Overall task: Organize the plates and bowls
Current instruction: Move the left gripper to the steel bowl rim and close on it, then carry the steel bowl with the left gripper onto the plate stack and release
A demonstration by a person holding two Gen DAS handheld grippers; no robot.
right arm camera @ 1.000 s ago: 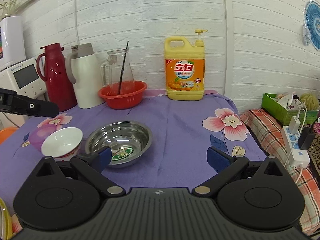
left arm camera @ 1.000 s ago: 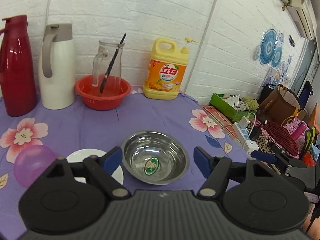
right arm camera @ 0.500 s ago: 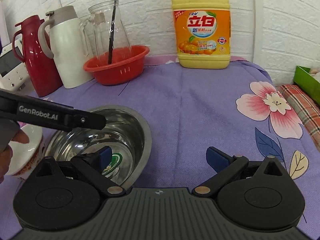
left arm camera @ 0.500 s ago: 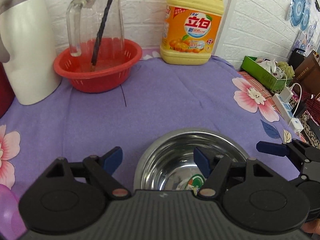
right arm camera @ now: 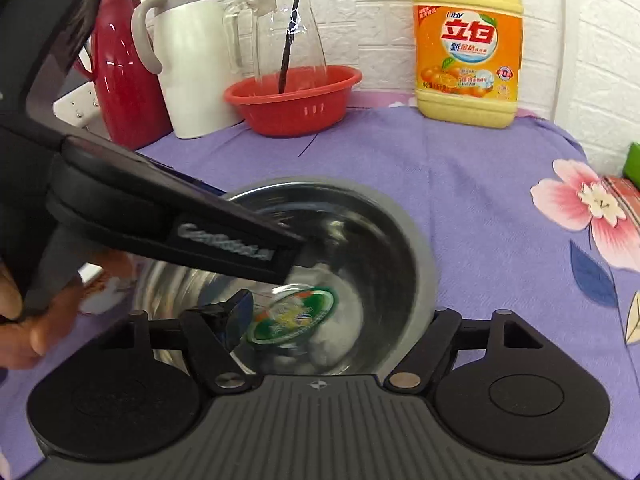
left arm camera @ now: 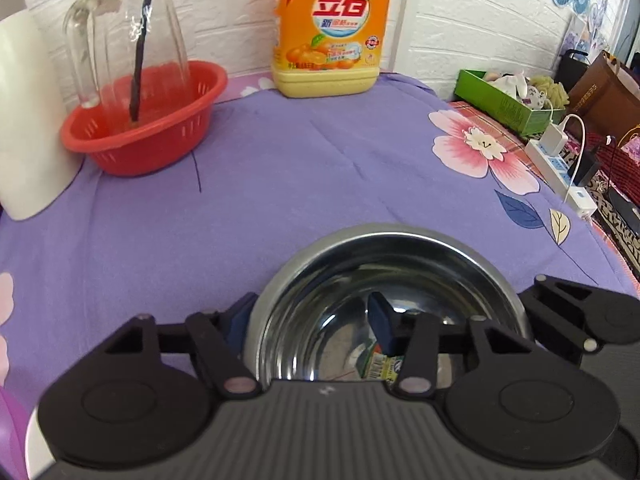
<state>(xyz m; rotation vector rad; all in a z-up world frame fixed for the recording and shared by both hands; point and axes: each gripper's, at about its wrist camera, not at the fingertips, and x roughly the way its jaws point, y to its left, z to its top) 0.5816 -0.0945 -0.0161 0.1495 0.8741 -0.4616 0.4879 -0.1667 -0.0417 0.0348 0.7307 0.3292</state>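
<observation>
While the left gripper (left arm camera: 310,324) is straddling the near-left rim of the steel bowl (left arm camera: 400,264), one blue finger (left arm camera: 380,322) is sitting inside the basin and the other is lying outside the wall, so the jaws are standing parted around the rim and not yet clamping it, as far as this view is showing. The bowl is resting on the purple cloth of the worktop (left arm camera: 280,184), close in front of the camera, well apart from the red basket (left arm camera: 148,136) and the detergent bottle (left arm camera: 328,28). If the jaws are closing on thin, slick, curved metal like this, the rim could be sliding out, or the bowl could be tipping as it is being raised by one edge. Turning to the right wrist view, the right gripper (right arm camera: 338,318) is sitting spread wide, grasping nothing, with its left finger over the steel bowl's (right arm camera: 384,232) basin and its right finger outside the rim. The other tool's body is crossing overhead and blurring, so I cannot be judging exactly how close the two are. Both grippers are crowding the same bowl, and a collision or opposing pulls could be spinning it across the cloth. A white bowl, probably, is showing only as a smear behind the hand (right arm camera: 24,328), and a skidding steel bowl could be knocking it.
</observation>
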